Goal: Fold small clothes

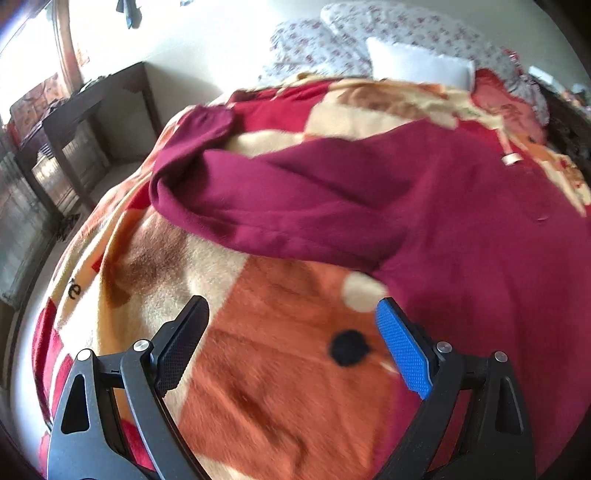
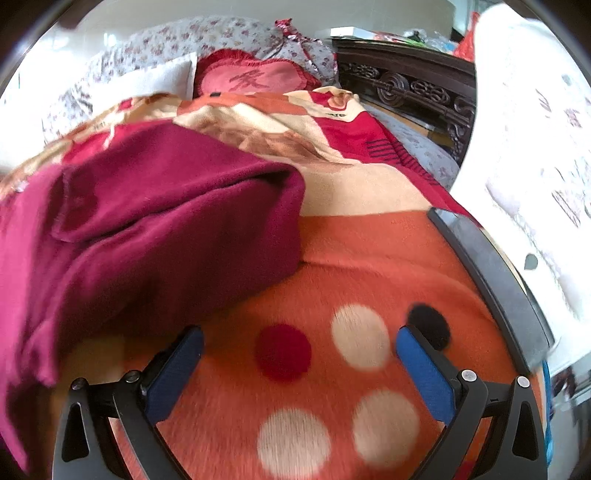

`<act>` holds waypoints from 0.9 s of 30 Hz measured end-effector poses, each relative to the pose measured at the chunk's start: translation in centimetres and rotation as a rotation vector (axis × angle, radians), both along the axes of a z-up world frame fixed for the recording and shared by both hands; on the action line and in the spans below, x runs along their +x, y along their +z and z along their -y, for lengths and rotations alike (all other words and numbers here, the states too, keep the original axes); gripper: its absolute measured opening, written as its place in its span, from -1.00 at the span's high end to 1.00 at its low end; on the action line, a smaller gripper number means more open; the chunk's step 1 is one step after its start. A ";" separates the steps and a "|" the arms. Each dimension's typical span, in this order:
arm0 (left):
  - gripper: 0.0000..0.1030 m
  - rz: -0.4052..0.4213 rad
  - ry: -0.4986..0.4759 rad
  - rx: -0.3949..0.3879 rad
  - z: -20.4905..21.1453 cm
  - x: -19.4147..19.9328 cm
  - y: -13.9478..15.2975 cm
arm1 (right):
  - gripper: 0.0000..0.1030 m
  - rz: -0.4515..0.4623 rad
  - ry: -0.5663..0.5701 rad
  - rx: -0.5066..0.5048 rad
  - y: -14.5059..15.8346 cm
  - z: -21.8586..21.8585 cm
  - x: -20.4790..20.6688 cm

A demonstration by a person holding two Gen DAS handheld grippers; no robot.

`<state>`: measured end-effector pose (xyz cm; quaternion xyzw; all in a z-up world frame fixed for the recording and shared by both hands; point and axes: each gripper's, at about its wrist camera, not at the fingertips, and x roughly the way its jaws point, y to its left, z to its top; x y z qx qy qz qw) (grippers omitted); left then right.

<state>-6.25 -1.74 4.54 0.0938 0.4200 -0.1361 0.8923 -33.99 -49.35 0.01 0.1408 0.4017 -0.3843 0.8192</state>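
A maroon long-sleeved garment [image 1: 424, 199] lies on an orange patterned blanket [image 1: 273, 354] spread over a bed. One sleeve [image 1: 236, 184] stretches to the left, bent back on itself. My left gripper [image 1: 291, 314] hovers open just in front of the garment's near edge, holding nothing. In the right wrist view the same garment [image 2: 155, 229] lies ahead and to the left, with a fold of cloth doubled over on top. My right gripper [image 2: 299, 339] stands open over the spotted part of the blanket [image 2: 354, 280], a little to the right of the garment and holding nothing.
Floral pillows [image 1: 369, 33], a white pillow [image 1: 417, 62] and a red heart cushion [image 2: 258, 79] sit at the bed's head. A dark side table [image 1: 85, 114] stands to the left, a carved dark headboard [image 2: 406, 85] at the right. A black phone [image 2: 491, 273] lies on the blanket beside white bedding [image 2: 535, 155].
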 end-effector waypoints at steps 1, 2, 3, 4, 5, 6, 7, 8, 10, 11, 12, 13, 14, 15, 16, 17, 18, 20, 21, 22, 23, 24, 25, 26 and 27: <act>-0.79 0.005 -0.015 -0.015 0.2 -0.6 0.5 | -0.99 0.012 0.003 0.016 0.7 -0.3 -0.7; -0.79 0.008 -0.024 -0.022 0.4 -1.0 0.8 | -0.99 0.015 0.008 0.023 1.1 -0.8 -1.1; -0.79 0.008 -0.039 -0.032 0.7 -1.6 1.1 | -0.99 0.021 0.016 0.026 2.0 -1.3 -1.9; -0.79 0.007 -0.050 -0.038 1.0 -1.9 1.5 | -0.99 0.025 0.022 0.021 2.6 -1.7 -2.4; -0.79 0.009 -0.063 -0.047 1.3 -2.5 1.8 | -0.99 0.027 0.030 0.015 3.4 -2.2 -3.0; -0.79 0.011 -0.072 -0.051 1.5 -2.9 2.0 | -0.99 0.027 0.044 0.011 4.3 -2.7 -3.7; -0.79 0.014 -0.084 -0.056 1.9 -3.4 2.3 | -0.99 0.023 0.055 0.009 5.0 -3.1 -4.3; -0.79 0.014 -0.092 -0.060 2.1 -3.6 2.4 | -0.99 0.020 0.066 0.009 5.7 -3.5 -4.8; -0.79 0.012 -0.109 -0.066 2.6 -4.3 2.9 | -0.99 0.021 0.102 0.021 7.3 -4.3 -5.9; -0.79 0.011 -0.119 -0.070 2.8 -4.6 3.1 | -0.99 0.020 0.114 0.025 8.0 -4.6 -6.3; -0.79 0.014 -0.131 -0.075 3.1 -5.0 3.3 | -0.99 0.019 0.131 0.021 9.1 -5.1 -7.0; -0.79 0.019 -0.139 -0.076 3.4 -5.4 3.6 | -0.99 0.021 0.140 0.016 9.7 -5.3 -7.5; -0.79 0.023 -0.145 -0.074 3.6 -5.8 3.7 | -0.99 0.034 0.157 0.014 10.9 -5.8 -8.1; -0.79 0.026 -0.152 -0.076 3.8 -6.2 3.9 | -0.99 0.049 0.169 0.017 11.8 -6.3 -8.6; -0.79 0.027 -0.159 -0.082 3.9 -6.6 4.1 | -0.99 0.064 0.180 0.023 12.6 -6.5 -8.9; -0.79 0.029 -0.167 -0.086 4.1 -7.0 4.3 | -0.99 0.079 0.190 0.029 13.3 -6.9 -9.2; -0.79 0.030 -0.171 -0.089 4.2 -7.3 4.4 | -0.99 0.092 0.202 0.037 14.0 -7.4 -9.3; -0.79 0.031 -0.182 -0.094 4.5 -7.9 4.7 | -0.99 0.115 0.225 0.046 15.1 -8.4 -9.1; -0.79 0.031 -0.186 -0.093 4.7 -8.1 4.8 | -0.99 0.130 0.234 0.050 15.5 -8.8 -9.0; -0.79 0.033 -0.189 -0.092 4.8 -8.3 4.9 | -0.99 0.155 0.252 0.064 15.9 -9.4 -8.5; -0.79 0.035 -0.192 -0.090 5.0 -8.5 5.1 | -0.99 0.175 0.263 0.082 16.1 -9.8 -8.2; -0.79 0.037 -0.195 -0.086 5.2 -8.7 5.2 | -0.99 0.194 0.271 0.100 16.2 -10.3 -7.9; -0.79 0.038 -0.195 -0.083 5.3 -8.8 5.3 | -0.99 0.226 0.285 0.132 16.4 -11.2 -7.3; -0.79 0.041 -0.194 -0.082 5.4 -8.9 5.5 | -0.99 0.249 0.297 0.160 16.4 -11.6 -6.8; -0.79 0.045 -0.196 -0.088 5.5 -9.1 5.8 | -0.99 0.275 0.310 0.196 16.3 -12.2 -6.1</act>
